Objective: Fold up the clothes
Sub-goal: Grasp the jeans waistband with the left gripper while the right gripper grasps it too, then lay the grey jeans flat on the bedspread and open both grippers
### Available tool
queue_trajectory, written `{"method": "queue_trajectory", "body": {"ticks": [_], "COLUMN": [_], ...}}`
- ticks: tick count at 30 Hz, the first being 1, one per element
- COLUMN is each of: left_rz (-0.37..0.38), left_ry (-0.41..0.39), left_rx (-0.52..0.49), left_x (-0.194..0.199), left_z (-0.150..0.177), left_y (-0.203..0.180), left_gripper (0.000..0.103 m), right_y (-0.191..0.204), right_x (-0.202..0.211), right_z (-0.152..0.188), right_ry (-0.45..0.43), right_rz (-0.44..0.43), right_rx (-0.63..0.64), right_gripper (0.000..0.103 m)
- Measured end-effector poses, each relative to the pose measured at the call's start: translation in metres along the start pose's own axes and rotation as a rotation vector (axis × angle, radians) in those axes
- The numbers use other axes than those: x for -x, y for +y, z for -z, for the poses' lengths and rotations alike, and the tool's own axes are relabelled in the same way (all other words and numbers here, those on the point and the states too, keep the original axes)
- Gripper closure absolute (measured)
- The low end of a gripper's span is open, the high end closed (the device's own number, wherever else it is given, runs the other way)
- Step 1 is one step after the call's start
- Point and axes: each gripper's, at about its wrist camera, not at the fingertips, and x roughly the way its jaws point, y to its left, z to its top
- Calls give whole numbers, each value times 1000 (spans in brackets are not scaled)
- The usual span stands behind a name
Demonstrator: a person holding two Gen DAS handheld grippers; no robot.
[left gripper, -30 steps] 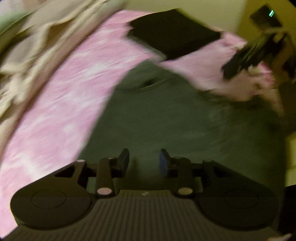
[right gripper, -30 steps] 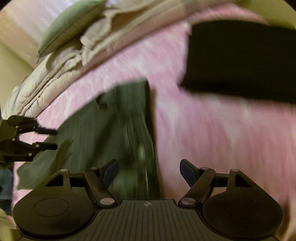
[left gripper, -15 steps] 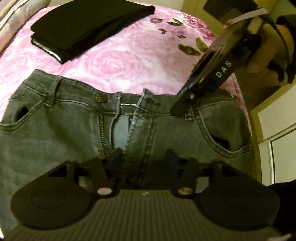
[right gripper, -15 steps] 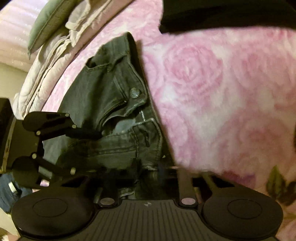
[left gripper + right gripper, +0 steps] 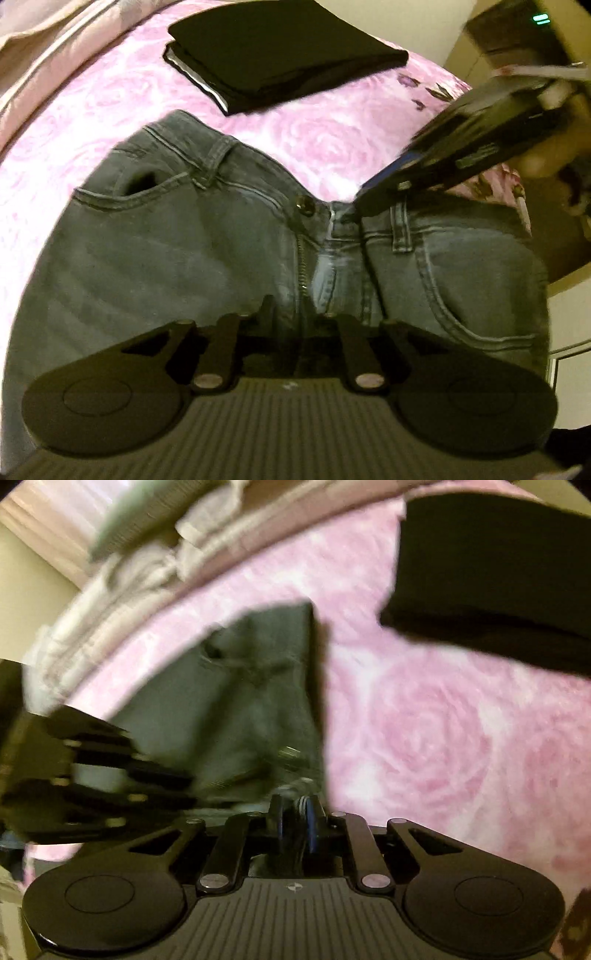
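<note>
Grey jeans point(image 5: 192, 251) lie front side up on a pink rose-print bedspread point(image 5: 110, 103), fly open, waistband toward the far side. My left gripper point(image 5: 295, 314) is shut on the jeans at the crotch below the zipper. My right gripper point(image 5: 349, 216) comes in from the right and pinches the waistband at the fly beside the button point(image 5: 304, 203). In the right wrist view the right gripper point(image 5: 295, 812) is shut on the waistband of the jeans point(image 5: 236, 709), and the left gripper point(image 5: 110, 775) shows at the left, blurred.
A folded black garment point(image 5: 280, 51) lies on the bed beyond the jeans; it also shows in the right wrist view point(image 5: 491, 579). Crumpled beige bedding point(image 5: 122, 587) and a green pillow lie along the bed's far edge. A cabinet point(image 5: 569, 325) stands at the right.
Both grippers have closed on the jeans, the left near the crotch, the right at the waistband by the fly. The right view is blurred by motion and the waistband fabric has shifted.
</note>
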Motion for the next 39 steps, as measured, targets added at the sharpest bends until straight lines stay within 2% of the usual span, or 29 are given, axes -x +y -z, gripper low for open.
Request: {"method": "queue_trajectory", "body": {"ticks": [2, 4, 6, 7, 8, 10, 13, 14, 15, 16, 18, 19, 21, 23, 25, 28, 31, 33, 34, 35, 36, 39], "left_rz": [14, 34, 49, 58, 77, 115, 107, 91, 76, 60, 45, 38, 7, -5, -22, -58, -78, -88, -89, -88, -90, -100], "left_ry": [-2, -6, -32, -41, -45, -42, 16, 34, 52, 70, 53, 42, -10, -52, -51, -6, 30, 34, 36, 39, 41, 38], "left_rx": [-5, 0, 3, 5, 2, -16, -103, -140, -177, -214, -241, -253, -220, -125, -52, -29, 10, 13, 10, 8, 4, -7], "left_x": [2, 5, 13, 20, 23, 28, 16, 12, 8, 3, 10, 14, 30, 44, 44, 26, 14, 13, 14, 16, 19, 29], "left_z": [-1, -2, -2, -1, -1, 1, 5, 7, 9, 11, 12, 12, 15, 16, 17, 18, 22, 24, 24, 24, 24, 25], "left_y": [1, 4, 9, 10, 10, 7, -8, -14, -20, -26, -33, -36, -34, -20, -11, -6, -1, -2, -2, -2, -3, -7], "left_gripper": [88, 85, 79, 67, 61, 57, 60, 60, 63, 70, 78, 86, 100, 99, 99, 97, 94, 93, 93, 93, 92, 88], "right_y": [-7, -12, -14, -14, -13, -7, 0, 3, 4, 5, 8, 10, 21, 30, 37, 35, 21, 15, 13, 12, 12, 12], "right_x": [3, 12, 19, 21, 22, 17, 7, 3, 1, -1, -5, -5, 13, 25, 30, -1, -34, -34, -30, -22, -13, 21], "right_z": [1, 4, 7, 8, 9, 9, 9, 9, 9, 10, 10, 10, 6, -2, -11, -20, -19, -16, -15, -12, -8, 8], "right_ry": [9, 8, 3, -4, -12, -3, 10, 16, 22, 28, 39, 40, 2, -32, -55, -36, 11, 7, 1, -8, -27, -65], "right_rz": [21, 5, -12, -17, -22, -33, -46, -39, -21, -4, 32, 46, 49, 38, 23, 31, 21, 17, 21, 42, 64, 82], "right_rx": [-20, -53, -74, -75, -71, -51, -21, -5, 5, 15, 34, 46, 80, 105, 126, 161, 141, 118, 102, 87, 80, 30], "right_gripper": [91, 89, 65, 31, 24, 24, 24, 32, 44, 73, 79, 83, 86, 86, 86, 86, 85, 82, 64, 37, 30, 29]}}
